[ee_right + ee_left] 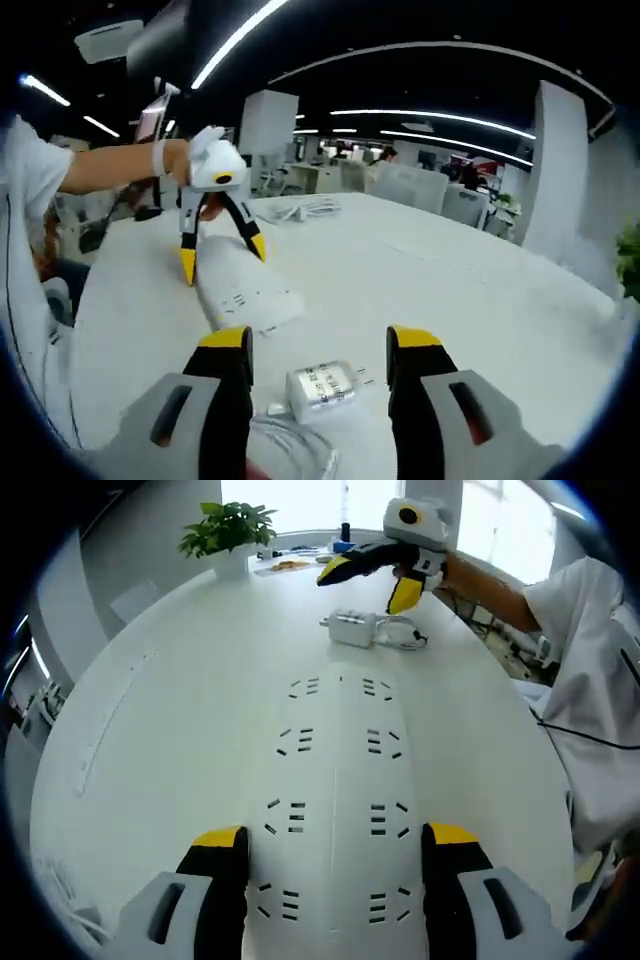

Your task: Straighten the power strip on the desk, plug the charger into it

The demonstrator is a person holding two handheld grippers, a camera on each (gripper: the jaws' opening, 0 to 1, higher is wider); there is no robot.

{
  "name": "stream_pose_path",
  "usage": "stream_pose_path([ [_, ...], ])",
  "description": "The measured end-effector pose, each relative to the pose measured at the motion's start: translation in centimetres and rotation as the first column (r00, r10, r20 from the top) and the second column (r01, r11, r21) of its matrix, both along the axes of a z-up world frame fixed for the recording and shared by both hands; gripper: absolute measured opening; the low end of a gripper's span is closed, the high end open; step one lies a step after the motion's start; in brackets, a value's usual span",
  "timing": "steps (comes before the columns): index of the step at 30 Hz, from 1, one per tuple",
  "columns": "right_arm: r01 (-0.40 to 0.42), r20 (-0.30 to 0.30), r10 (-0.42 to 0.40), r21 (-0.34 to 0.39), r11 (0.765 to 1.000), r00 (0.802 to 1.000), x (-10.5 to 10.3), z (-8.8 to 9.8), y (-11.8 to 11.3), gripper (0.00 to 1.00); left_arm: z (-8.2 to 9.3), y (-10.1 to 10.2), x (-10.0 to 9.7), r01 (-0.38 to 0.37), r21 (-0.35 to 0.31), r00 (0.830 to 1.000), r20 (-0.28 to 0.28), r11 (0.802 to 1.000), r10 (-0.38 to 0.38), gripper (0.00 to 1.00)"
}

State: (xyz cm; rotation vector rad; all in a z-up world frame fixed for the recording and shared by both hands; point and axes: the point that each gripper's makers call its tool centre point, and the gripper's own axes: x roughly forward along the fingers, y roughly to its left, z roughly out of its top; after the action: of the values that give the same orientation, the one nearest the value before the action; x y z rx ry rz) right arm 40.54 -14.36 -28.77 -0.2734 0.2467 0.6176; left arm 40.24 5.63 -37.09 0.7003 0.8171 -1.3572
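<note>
Left gripper view: the left tongs [333, 850] are spread wide, one jaw on each side of the near end of the white power strip [335, 780]. The strip lies flat on the white counter [170, 730] and runs straight away from the camera, socket slots up. Whether the jaws touch its edges I cannot tell.

Beyond the strip's far end, apart from it, the white charger [352, 628] lies on the counter with its coiled white cable [405, 635] just beside it. The right tongs [375, 580] hover above the charger, jaws apart, holding nothing. A potted plant [228, 535] stands at the far counter edge.

Right gripper view: the right tongs [318, 365] are spread, the charger [322, 388] lying between the jaws on the counter [450, 280], prongs showing on its right side, cable [290, 440] looping close to the camera. Contact between jaws and charger is not visible. The power strip [240, 285] stretches away to the upper left; at its far end the left tongs [222, 255] stand splayed over it, held by a person's hand [205, 150]. Office desks and chairs fill the background.
</note>
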Motion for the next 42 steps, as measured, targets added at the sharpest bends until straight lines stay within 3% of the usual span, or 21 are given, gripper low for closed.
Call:
stream_pose_path([
  [3, 0.185, 0.040, -0.187, 0.050, 0.981, 0.982, -0.8, 0.5, 0.1, 0.75, 0.0, 0.0, 0.0, 0.001, -0.001, 1.000, 0.000, 1.000, -0.001, 0.71],
  [4, 0.279, 0.050, -0.279, 0.017, 0.960, 0.959, -1.1, -0.1, -0.2, 0.76, 0.0, 0.0, 0.0, 0.001, 0.000, 1.000, 0.001, 1.000, -0.001, 0.71],
  [5, 0.353, 0.047, -0.354, 0.033, 0.935, 0.934, -1.2, -0.4, -0.3, 0.74, 0.0, 0.0, 0.0, 0.001, 0.000, 1.000, 0.001, 1.000, -0.001, 0.71],
  [7, 0.435, 0.031, -0.436, 0.036, 0.900, 0.900, -1.3, -1.3, 0.0, 0.72, 0.0, 0.1, 0.0, 0.001, -0.001, 1.000, 0.001, 1.000, -0.001, 0.71],
  [9, 0.520, 0.041, -0.522, 0.056, 0.853, 0.852, -0.7, -1.8, -0.6, 0.73, 0.0, 0.1, 0.1, 0.001, -0.001, 1.000, 0.001, 1.000, -0.001, 0.71],
  [12, 0.594, -0.017, -0.597, 0.131, 0.794, 0.802, 0.1, -2.7, -0.8, 0.73, 0.0, 0.1, 0.1, -0.001, -0.003, 1.000, 0.002, 1.000, 0.001, 0.71],
  [14, 0.625, -0.045, -0.624, 0.088, 0.776, 0.780, 0.6, -3.9, -1.0, 0.70, 0.0, 0.1, 0.1, -0.001, -0.003, 1.000, 0.002, 1.000, 0.001, 0.71],
  [17, 0.648, -0.041, -0.647, 0.100, 0.755, 0.761, 0.8, -4.3, -0.8, 0.54, 0.0, 0.1, 0.1, -0.001, 0.001, 1.000, 0.002, 1.000, 0.001, 0.71],
  [18, 0.669, -0.031, -0.669, 0.085, 0.738, 0.743, 0.9, -4.4, -1.1, 0.52, 0.0, 0.1, 0.1, -0.001, 0.001, 1.000, 0.002, 1.000, 0.001, 0.71],
  [20, 0.696, -0.033, -0.698, 0.124, 0.707, 0.715, 1.1, -4.0, -1.5, 0.52, -0.1, 0.1, 0.0, -0.002, 0.000, 1.000, 0.002, 1.000, 0.002, 0.71],
  [23, 0.706, -0.075, -0.703, 0.098, 0.701, 0.708, 1.7, -4.9, -1.6, 0.55, -0.1, 0.1, 0.0, -0.001, 0.000, 1.000, 0.002, 1.000, 0.001, 0.71],
  [29, 0.734, -0.103, -0.727, 0.120, 0.668, 0.679, 2.1, -5.7, -2.5, 0.46, -0.2, 0.0, -0.1, -0.001, -0.003, 1.000, 0.001, 1.000, 0.001, 0.72],
  [31, 0.731, -0.122, -0.721, 0.111, 0.673, 0.682, 2.2, -6.2, -2.4, 0.46, -0.2, 0.0, -0.1, 0.000, -0.004, 1.000, 0.001, 1.000, 0.000, 0.72],
  [33, 0.723, -0.117, -0.713, 0.103, 0.683, 0.691, 2.1, -6.3, -2.2, 0.41, -0.2, 0.0, -0.1, 0.001, -0.002, 1.000, 0.001, 1.000, -0.001, 0.72],
  [34, 0.710, -0.104, -0.702, 0.118, 0.695, 0.704, 2.1, -6.0, -2.0, 0.36, -0.2, 0.0, -0.1, 0.002, -0.002, 1.000, 0.001, 1.000, -0.002, 0.72],
  [35, 0.674, -0.084, -0.669, 0.116, 0.730, 0.739, 2.4, -5.8, -1.4, 0.32, -0.2, 0.0, -0.1, 0.002, -0.002, 1.000, 0.001, 1.000, -0.002, 0.72],
  [41, 0.655, -0.084, -0.650, 0.108, 0.748, 0.755, 2.2, -5.4, -1.5, 0.30, -0.2, -0.2, -0.1, 0.005, -0.005, 1.000, 0.001, 1.000, -0.005, 0.72],
  [42, 0.643, -0.082, -0.638, 0.102, 0.759, 0.766, 2.2, -5.3, -1.4, 0.30, -0.2, -0.2, -0.1, 0.005, -0.006, 1.000, 0.001, 1.000, -0.005, 0.72],
])
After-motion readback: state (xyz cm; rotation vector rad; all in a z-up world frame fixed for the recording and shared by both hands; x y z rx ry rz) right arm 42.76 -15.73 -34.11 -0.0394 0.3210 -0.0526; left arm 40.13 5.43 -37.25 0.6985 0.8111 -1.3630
